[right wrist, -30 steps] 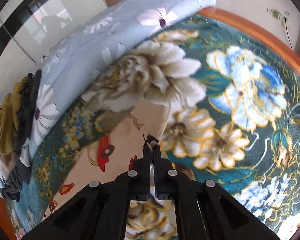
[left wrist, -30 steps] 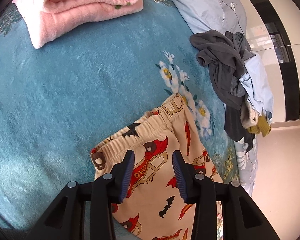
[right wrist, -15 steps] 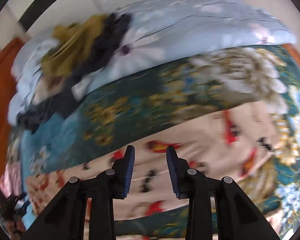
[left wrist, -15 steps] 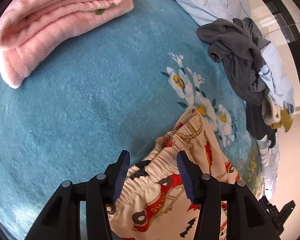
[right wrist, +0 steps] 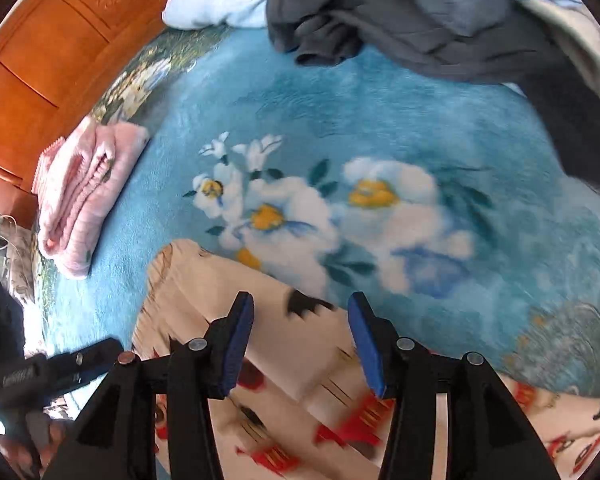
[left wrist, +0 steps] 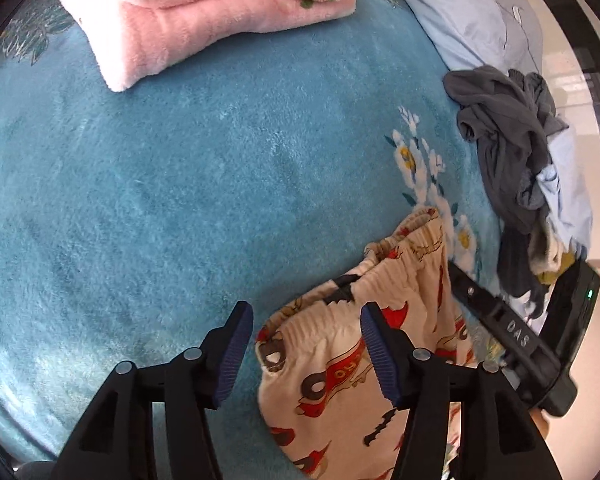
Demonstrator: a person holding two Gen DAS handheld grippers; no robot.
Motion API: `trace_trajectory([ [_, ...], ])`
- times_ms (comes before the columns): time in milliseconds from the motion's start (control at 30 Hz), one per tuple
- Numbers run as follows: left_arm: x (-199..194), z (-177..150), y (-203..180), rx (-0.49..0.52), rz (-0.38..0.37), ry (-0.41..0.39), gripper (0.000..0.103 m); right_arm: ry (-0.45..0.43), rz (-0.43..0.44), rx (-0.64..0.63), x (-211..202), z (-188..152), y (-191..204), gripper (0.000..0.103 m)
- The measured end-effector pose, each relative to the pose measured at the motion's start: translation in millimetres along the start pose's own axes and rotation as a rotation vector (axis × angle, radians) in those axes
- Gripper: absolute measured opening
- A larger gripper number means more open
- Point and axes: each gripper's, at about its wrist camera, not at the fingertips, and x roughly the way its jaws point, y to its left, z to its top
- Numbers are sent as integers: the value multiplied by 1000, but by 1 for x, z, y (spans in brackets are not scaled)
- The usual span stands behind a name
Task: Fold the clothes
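Cream shorts with a red car and black bat print (left wrist: 352,344) lie on the blue floral blanket (left wrist: 180,200), elastic waistband toward the middle. My left gripper (left wrist: 306,350) is open and empty, hovering over the waistband's left corner. My right gripper (right wrist: 300,340) is open and empty above the shorts (right wrist: 284,392) near their waistband edge. The right gripper's body (left wrist: 540,344) shows at the right of the left wrist view, and the left gripper (right wrist: 40,372) shows at the lower left of the right wrist view.
A folded pink fleece (left wrist: 204,12) lies at the far side of the blanket, also in the right wrist view (right wrist: 84,196). A heap of grey and light blue clothes (left wrist: 512,152) lies to the right, on a pale blue quilt (left wrist: 460,8). An orange wooden headboard (right wrist: 52,60) is behind.
My right gripper let go of the shorts, opened, and swung round to face the waistband end. My left gripper opened wider and shifted left over the waistband corner.
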Motion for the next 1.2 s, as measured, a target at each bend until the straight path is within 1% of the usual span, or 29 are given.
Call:
trace_trajectory([
  [33,0,-2,0,22,32,13,61,16,-14,-5,7,4,5,51],
  [100,3,-7,6,21,23,44,60,22,-50,-9,14,6,11,51],
  [167,4,-11,12,10,-31,55,60,17,-66,-4,15,4,15,52],
  [200,5,-13,14,6,-57,60,58,16,-70,0,14,3,16,52],
  [233,4,-13,12,29,-61,54,58,18,-69,6,14,2,17,52],
  [267,3,-13,10,53,-64,48,56,22,-65,13,13,0,18,52],
  [300,3,-13,7,72,-72,45,52,25,-62,21,12,-1,19,52],
  [333,3,-14,5,90,-80,43,38,27,-64,27,12,-3,20,49],
  [367,4,-14,3,108,-87,41,23,28,-70,30,10,-4,21,40],
  [400,5,-15,3,113,-82,47,13,31,-76,32,9,-5,22,31],
  [433,6,-17,3,118,-77,52,10,33,-82,34,8,-6,23,15],
  [467,4,-19,4,116,-81,40,10,32,-93,33,6,-7,25,10],
  [533,-7,-24,2,125,-84,-5,9,9,-103,32,-3,-9,27,5],
  [567,-14,-26,0,136,-78,-41,9,-15,-107,30,-11,-10,28,4],
  [600,-23,-29,-1,147,-88,-80,9,-44,-112,28,-19,-10,28,3],
  [667,-46,-37,-1,169,-140,-154,9,-114,-118,25,-39,-11,31,3],
  [733,-61,-46,4,166,-171,-184,9,-209,-118,1,-67,-16,38,3],
  [767,-63,-48,10,137,-161,-175,9,-247,-110,-20,-79,-21,43,3],
  [800,-65,-51,16,109,-152,-166,9,-256,-97,-42,-85,-27,46,3],
  [867,-68,-55,28,52,-132,-148,9,-236,-66,-81,-89,-40,53,3],
  [967,-64,-55,40,6,-80,-88,9,-152,-44,-153,-71,-68,70,3],
  [1067,-58,-57,40,16,-24,-64,9,-47,-12,-196,-48,-94,81,3],
  [1100,-57,-58,39,25,-12,-63,9,-14,-2,-213,-42,-100,83,5],
  [1200,-53,-60,37,46,15,-55,9,50,54,-231,-38,-111,85,6],
])
